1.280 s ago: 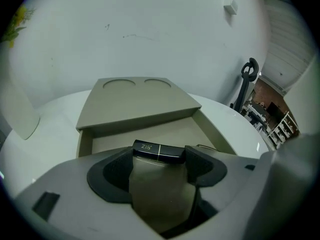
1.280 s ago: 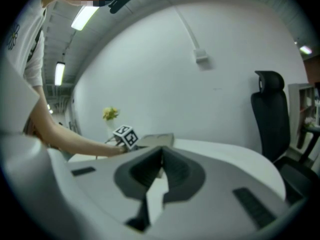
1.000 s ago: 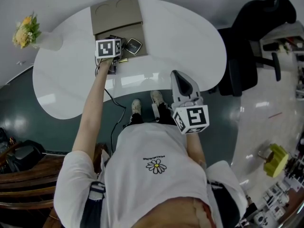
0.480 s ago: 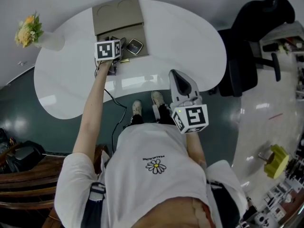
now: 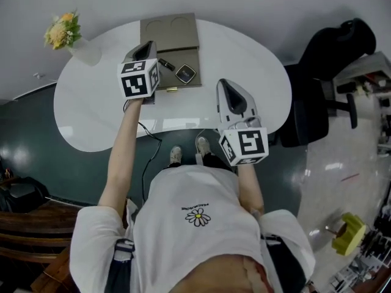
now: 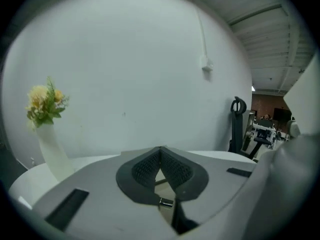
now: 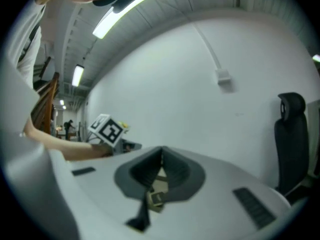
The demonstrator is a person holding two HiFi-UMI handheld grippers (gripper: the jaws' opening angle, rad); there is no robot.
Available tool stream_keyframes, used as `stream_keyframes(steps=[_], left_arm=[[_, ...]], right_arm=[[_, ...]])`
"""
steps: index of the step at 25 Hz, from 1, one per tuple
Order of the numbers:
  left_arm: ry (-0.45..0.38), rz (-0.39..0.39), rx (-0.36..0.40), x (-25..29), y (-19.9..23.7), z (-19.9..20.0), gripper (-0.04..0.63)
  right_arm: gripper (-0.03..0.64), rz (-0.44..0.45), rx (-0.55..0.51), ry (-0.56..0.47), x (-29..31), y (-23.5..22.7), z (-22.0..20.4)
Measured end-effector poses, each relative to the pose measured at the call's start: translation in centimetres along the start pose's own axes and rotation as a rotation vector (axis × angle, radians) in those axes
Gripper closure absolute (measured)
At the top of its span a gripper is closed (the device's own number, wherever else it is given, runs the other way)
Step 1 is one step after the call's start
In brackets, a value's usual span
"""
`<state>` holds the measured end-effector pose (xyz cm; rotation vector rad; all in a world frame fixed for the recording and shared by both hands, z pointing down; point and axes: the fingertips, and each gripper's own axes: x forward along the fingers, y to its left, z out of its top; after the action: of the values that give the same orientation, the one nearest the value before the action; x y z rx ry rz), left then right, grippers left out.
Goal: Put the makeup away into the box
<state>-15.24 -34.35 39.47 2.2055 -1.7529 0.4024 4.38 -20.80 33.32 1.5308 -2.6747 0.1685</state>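
Tube (image 5: 167, 89) is lying crosswise on the table (image 5: 244, 60) just before the box (image 5: 168, 32), nearer the left gripper (image 5: 148, 44), jaws just closing empty, than the shut, empty right gripper (image 5: 224, 83).

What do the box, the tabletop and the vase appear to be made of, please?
The box looks like matte greyish-tan cardboard or paperboard: a dull surface with two pressed circles in its open lid. The tabletop is glossy white, probably laminate or lacquer, since its near edge mirrors light. The vase looks like frosted white glass or plastic; which is unclear.
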Motion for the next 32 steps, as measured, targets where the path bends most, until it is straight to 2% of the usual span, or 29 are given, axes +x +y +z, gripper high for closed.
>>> stream_keyframes(steps=[5,9,12,15,20,32], left_arm=[[-0.276,-0.016,-0.014,-8.5,-1.9,5.6,0.578],[-0.429,0.034,0.006,-14.7,-3.1,6.5,0.578],[-0.505,0.085,0.019,-18.0,-3.8,5.7,0.578],[-0.533,0.123,-0.003,-20.0,-4.3,4.2,0.578],[-0.509,0.151,-0.006,-20.9,-4.3,2.3,0.578],[-0.514,0.158,-0.028,-21.4,-4.0,2.3,0.579]], right_arm=[[0.588,0.038,-0.029,-0.065,1.6,1.8,3.3],[0.588,0.054,-0.023,-0.086,2.4,3.5,4.4],[0.588,0.069,-0.018,-0.081,2.5,4.9,4.2],[0.588,0.085,-0.010,-0.059,2.4,5.8,3.5],[0.588,0.088,-0.024,-0.046,2.1,6.6,2.8],[0.588,0.077,-0.033,-0.051,1.1,6.5,2.6]])
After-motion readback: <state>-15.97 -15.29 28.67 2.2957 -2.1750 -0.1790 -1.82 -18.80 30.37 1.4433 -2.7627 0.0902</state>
